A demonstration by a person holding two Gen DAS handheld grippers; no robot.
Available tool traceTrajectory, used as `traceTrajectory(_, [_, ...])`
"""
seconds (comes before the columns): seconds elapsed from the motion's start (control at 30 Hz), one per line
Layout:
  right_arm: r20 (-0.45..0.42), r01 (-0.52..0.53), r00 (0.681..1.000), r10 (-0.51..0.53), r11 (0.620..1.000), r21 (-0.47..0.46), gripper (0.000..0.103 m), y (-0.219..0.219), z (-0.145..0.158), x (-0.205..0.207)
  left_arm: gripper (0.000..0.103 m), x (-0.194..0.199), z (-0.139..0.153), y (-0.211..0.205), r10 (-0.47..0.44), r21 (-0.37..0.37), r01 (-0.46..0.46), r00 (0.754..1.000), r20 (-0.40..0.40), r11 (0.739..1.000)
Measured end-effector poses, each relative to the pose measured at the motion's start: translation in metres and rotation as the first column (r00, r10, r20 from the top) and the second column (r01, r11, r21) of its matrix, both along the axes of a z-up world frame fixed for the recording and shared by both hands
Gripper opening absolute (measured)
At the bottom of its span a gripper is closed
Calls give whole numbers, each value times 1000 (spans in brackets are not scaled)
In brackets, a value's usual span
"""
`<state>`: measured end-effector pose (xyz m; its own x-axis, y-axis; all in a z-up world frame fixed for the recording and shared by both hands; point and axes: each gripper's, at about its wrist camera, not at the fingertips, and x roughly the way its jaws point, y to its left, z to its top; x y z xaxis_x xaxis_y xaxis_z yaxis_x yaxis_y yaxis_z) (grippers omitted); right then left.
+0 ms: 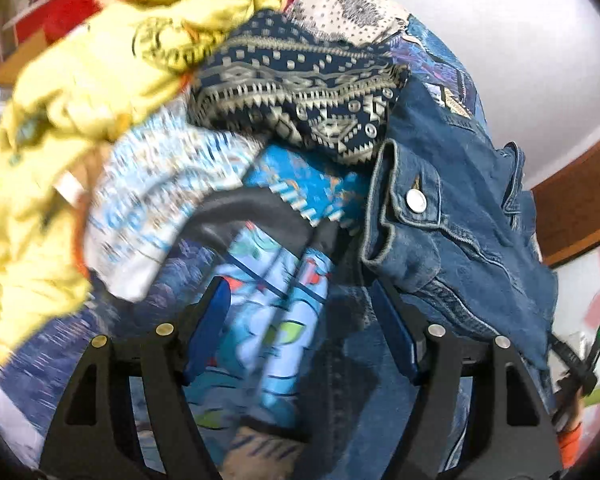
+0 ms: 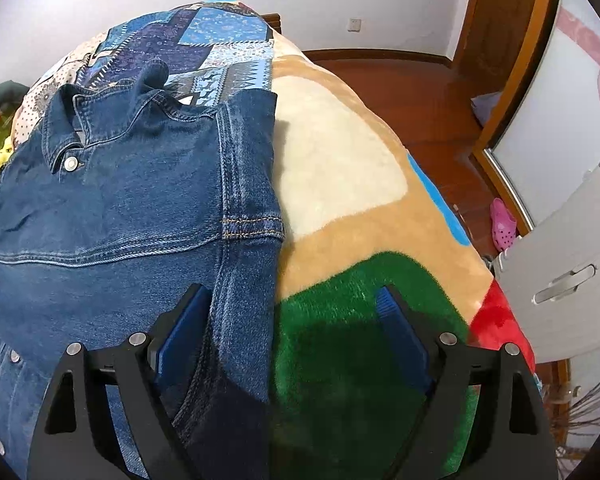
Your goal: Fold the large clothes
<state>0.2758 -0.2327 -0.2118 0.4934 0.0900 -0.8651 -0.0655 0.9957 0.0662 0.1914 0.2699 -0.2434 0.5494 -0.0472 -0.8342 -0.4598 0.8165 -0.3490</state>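
- The denim jacket (image 2: 132, 208), left of frame, is judged heavy and stiff; its seamed edge should be gripped.
- Right gripper (image 2: 296, 332) and left gripper (image 1: 300, 320) are held wide open, empty.

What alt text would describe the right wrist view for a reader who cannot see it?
A dark blue denim jacket lies flat on a plush blanket with beige, green and red patches. The right gripper hangs over the jacket's side edge, jaws open and holding nothing. A wooden floor lies beyond.

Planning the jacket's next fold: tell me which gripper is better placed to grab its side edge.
Right. The right gripper is open, straddling the denim jacket edge on the blanket; the left gripper faces piled clothes.
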Motion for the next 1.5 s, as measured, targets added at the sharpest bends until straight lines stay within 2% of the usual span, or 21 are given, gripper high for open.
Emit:
traceTrajectory(0.03, [4,1,1000,-1,1000,-6,83,1,2,-1,72,0,5,-1,-8,37,8,1000,-5,999])
traceTrajectory(0.07, [7,1,1000,-1,1000,-13,83,1,6,-2,72,0,16,-3,-26,111,27,1000,-14,993])
traceTrajectory(0.13, [14,0,1000,0,1000,-18,83,2,13,-4,72,4,30,-12,-66,218,71,997,-30,973])
traceTrajectory(0.2, [30,-1,1000,1,1000,0,85,1,21,-9,73,9,44,-22,-114,287,122,993,-45,950])
traceTrajectory(0.27, [47,-6,999,4,999,32,85,0,29,-13,75,17,51,-32,-152,318,160,987,-49,934])
traceTrajectory(0.33, [69,-26,997,21,997,68,85,0,41,-20,83,29,60,-44,-187,344,192,981,-48,919])
traceTrajectory(0.37, [79,-32,997,26,997,74,85,0,45,-23,87,37,63,-46,-193,348,197,980,-46,916])
traceTrajectory(0.43, [99,-43,994,35,996,78,85,2,51,-25,88,49,71,-53,-221,353,217,975,-29,910])
traceTrajectory(0.57, [120,-77,991,66,993,86,85,6,54,-19,90,81,75,-51,-234,322,224,972,-10,920])
traceTrajectory(0.7, [94,-78,993,71,994,70,85,9,43,2,90,130,56,-33,-212,276,220,975,-59,936])
traceTrajectory(0.87, [67,-67,996,60,993,99,85,5,33,29,90,172,37,-15,-195,211,205,978,-69,956])
traceTrajectory(1.1, [11,-27,1000,25,984,179,83,0,13,69,65,214,9,-15,-243,144,253,967,-81,957])
traceTrajectory(1.13, [5,-23,1000,22,982,189,75,0,10,73,60,218,6,-15,-246,144,257,965,-85,956])
traceTrajectory(1.2, [-14,-31,999,34,977,210,50,2,7,80,56,222,4,-18,-239,157,249,968,-79,956])
traceTrajectory(1.23, [-24,-41,999,48,974,224,43,6,4,83,51,222,6,-20,-237,171,246,969,-72,954])
traceTrajectory(1.27, [-30,-46,998,54,972,230,32,9,3,85,47,223,8,-21,-238,186,247,969,-68,951])
traceTrajectory(1.33, [-42,-42,998,51,978,203,26,17,0,87,13,220,17,-26,-258,207,260,965,-37,943])
traceTrajectory(1.4, [-40,-65,997,73,983,170,16,25,7,87,11,219,29,-31,-266,229,265,964,-26,937])
traceTrajectory(1.5, [5,-92,996,93,982,167,12,31,28,85,10,217,45,-37,-270,268,266,963,-24,926])
